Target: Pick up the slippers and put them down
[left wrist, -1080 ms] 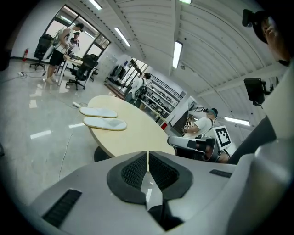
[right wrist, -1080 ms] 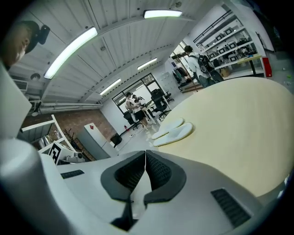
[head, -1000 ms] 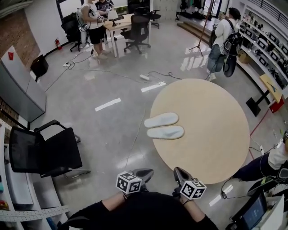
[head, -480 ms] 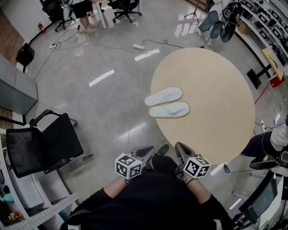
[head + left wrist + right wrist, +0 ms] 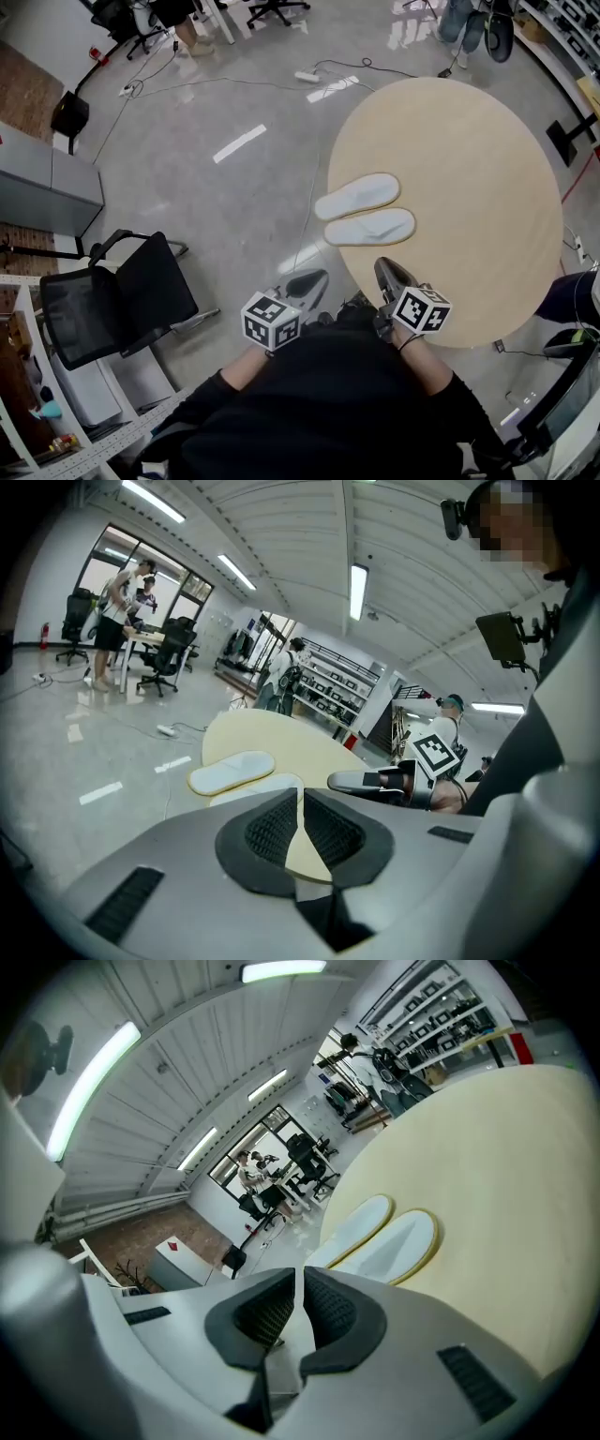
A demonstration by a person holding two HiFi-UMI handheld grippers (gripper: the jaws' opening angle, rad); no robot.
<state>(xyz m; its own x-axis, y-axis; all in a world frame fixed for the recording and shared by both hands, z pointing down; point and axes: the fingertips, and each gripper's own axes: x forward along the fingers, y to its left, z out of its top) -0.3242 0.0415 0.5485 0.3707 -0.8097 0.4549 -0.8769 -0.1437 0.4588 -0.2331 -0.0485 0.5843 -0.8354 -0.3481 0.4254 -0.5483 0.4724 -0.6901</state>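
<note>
In the head view the two white slippers (image 5: pixel 364 211) lie side by side, touching, on the round tabletop (image 5: pixel 469 169), close to its rim on the floor (image 5: pixel 234 216) side. The left claw (image 5: pixel 309 279) hangs over the floor just short of that rim, the right claw (image 5: pixel 385 271) sits over the near rim, and neither touches a slipper. Only this view gives the whole layout, with a black chair (image 5: pixel 122 305) well off to the left, but it does not show the jaws clearly. The left gripper view does: its pads (image 5: pixel 272 829) are pressed together with nothing between them. It also catches the right claw from the side, just beside it. The right gripper view shows its own jaws together and empty, aimed at the slippers' near ends. It brings out their yellowish edging, and the left claw is absent from it. The pickup looks not yet begun. The likely slip is reaching in with the jaws closed, which would shove the flat, light slippers instead of gripping them. So near the rim, a push could send one to the floor. Because they touch, lifting one may drag the other.
</note>
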